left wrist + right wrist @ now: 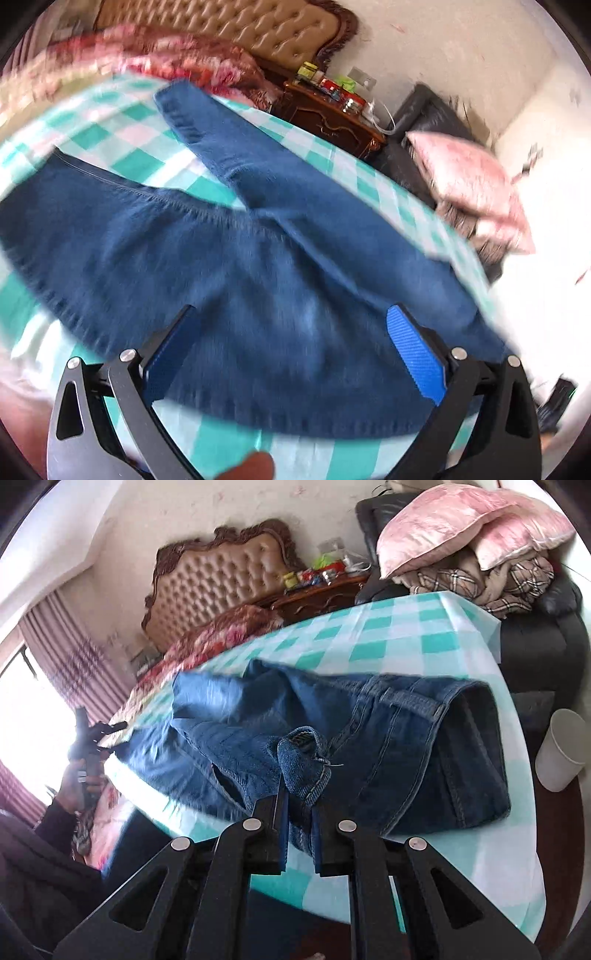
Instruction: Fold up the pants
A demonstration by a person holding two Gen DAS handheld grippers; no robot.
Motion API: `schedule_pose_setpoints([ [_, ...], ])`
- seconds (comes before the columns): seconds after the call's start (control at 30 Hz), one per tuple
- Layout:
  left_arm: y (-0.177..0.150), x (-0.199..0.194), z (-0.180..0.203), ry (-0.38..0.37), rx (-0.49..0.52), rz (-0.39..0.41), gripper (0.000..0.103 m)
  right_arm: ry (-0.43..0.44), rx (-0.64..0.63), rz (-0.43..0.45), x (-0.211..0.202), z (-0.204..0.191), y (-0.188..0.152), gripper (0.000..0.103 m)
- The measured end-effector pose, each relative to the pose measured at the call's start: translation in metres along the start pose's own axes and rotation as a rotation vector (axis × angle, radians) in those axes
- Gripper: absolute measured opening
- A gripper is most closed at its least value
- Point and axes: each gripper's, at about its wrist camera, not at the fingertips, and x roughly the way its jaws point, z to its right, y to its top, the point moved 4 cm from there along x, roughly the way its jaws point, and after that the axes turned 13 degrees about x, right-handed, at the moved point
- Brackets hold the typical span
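Note:
Blue denim pants (258,258) lie spread on a table with a teal and white checked cloth (122,155), one leg reaching toward the far side. My left gripper (291,328) is open and empty, its blue pads (413,350) wide apart just above the denim. In the right wrist view the pants (424,746) lie bunched, waistband toward the right. My right gripper (299,805) is shut on a fold of the denim hem (304,768), held a little above the cloth (388,635). The other hand and gripper show at far left (86,746).
A white paper cup (561,753) stands past the table's right edge. A dark armchair (543,642) with pink pillows (461,524) and folded blankets is behind the table. A tufted headboard (218,576), a red floral bedspread and a cluttered wooden nightstand (332,114) lie beyond.

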Motion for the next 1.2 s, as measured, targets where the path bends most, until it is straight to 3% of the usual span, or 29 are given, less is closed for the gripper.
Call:
schedule_pose_setpoints([
  [0.2, 0.067, 0.049, -0.086, -0.065, -0.229, 0.057, 0.070, -0.017, 0.006, 0.038, -0.001, -0.006, 0.026, 0.012],
  [0.3, 0.092, 0.079, -0.125, -0.124, -0.361, 0.055, 0.065, -0.027, 0.036, 0.052, 0.000, -0.004, 0.040, 0.012],
  [0.4, 0.105, 0.108, -0.150, -0.159, -0.473, 0.018, 0.053, -0.032, 0.054, 0.064, -0.002, 0.000, 0.052, 0.012],
  [0.57, 0.126, 0.136, -0.165, -0.144, -0.517, -0.035, 0.050, -0.041, 0.055, 0.088, -0.005, -0.002, 0.073, 0.012],
  [0.63, 0.133, 0.144, -0.167, -0.139, -0.529, -0.060, 0.042, -0.041, 0.064, 0.095, -0.006, 0.000, 0.079, 0.012],
  [0.77, 0.144, 0.158, -0.172, -0.152, -0.600, -0.113, 0.037, -0.037, 0.081, 0.112, -0.008, 0.003, 0.088, 0.012],
  [0.87, 0.149, 0.174, -0.180, -0.153, -0.647, -0.170, 0.015, -0.042, 0.092, 0.118, -0.008, 0.006, 0.094, 0.012],
  [0.9, 0.152, 0.178, -0.181, -0.153, -0.651, -0.177, 0.002, -0.044, 0.096, 0.116, -0.006, 0.007, 0.096, 0.012],
  [0.93, 0.158, 0.181, -0.182, -0.161, -0.652, -0.185, 0.002, -0.050, 0.100, 0.108, -0.002, 0.009, 0.101, 0.012],
  [1.03, 0.181, 0.163, -0.174, -0.185, -0.619, -0.136, 0.002, -0.078, 0.081, 0.087, 0.011, 0.010, 0.133, 0.011],
  [1.13, 0.212, 0.097, -0.150, -0.227, -0.534, -0.004, 0.002, -0.107, 0.026, 0.125, 0.012, -0.003, 0.180, 0.011],
  [1.2, 0.206, 0.047, -0.136, -0.249, -0.493, 0.075, 0.002, -0.106, -0.017, 0.196, -0.002, -0.019, 0.199, 0.011],
])
